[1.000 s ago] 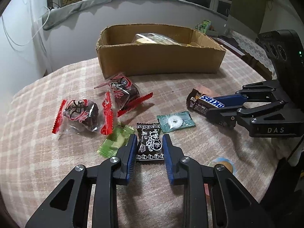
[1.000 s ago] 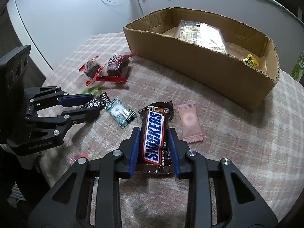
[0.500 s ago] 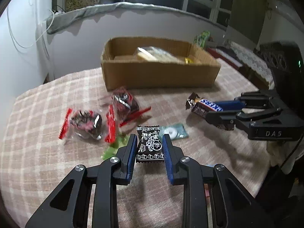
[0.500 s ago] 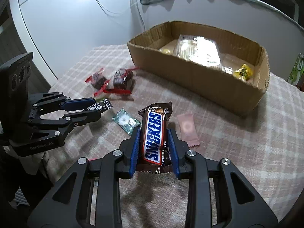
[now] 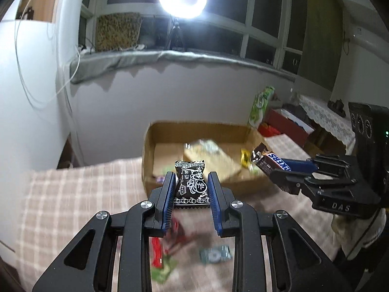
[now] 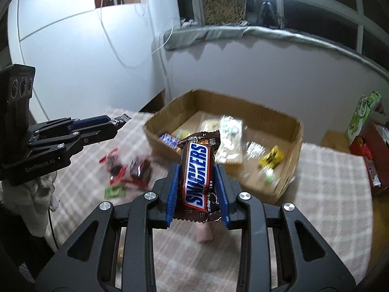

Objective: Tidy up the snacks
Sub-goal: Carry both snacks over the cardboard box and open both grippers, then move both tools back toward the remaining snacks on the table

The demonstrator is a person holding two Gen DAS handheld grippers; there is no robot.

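My left gripper is shut on a black candy packet with white print, held up in the air in front of the cardboard box. My right gripper is shut on a Snickers bar, also lifted off the table before the box. In the left wrist view the right gripper shows at the right with the Snickers bar sticking out towards the box. In the right wrist view the left gripper shows at the left with the black packet.
The box holds a clear bag, a yellow candy and other wrappers. On the checked tablecloth lie red-wrapped sweets, a green packet and a teal ring candy. A red box and a green carton stand beyond the table.
Both grippers have risen off the table with their snacks and tilted up, so the box interior, wall and window light now fill the view. The loose sweets have dropped below.
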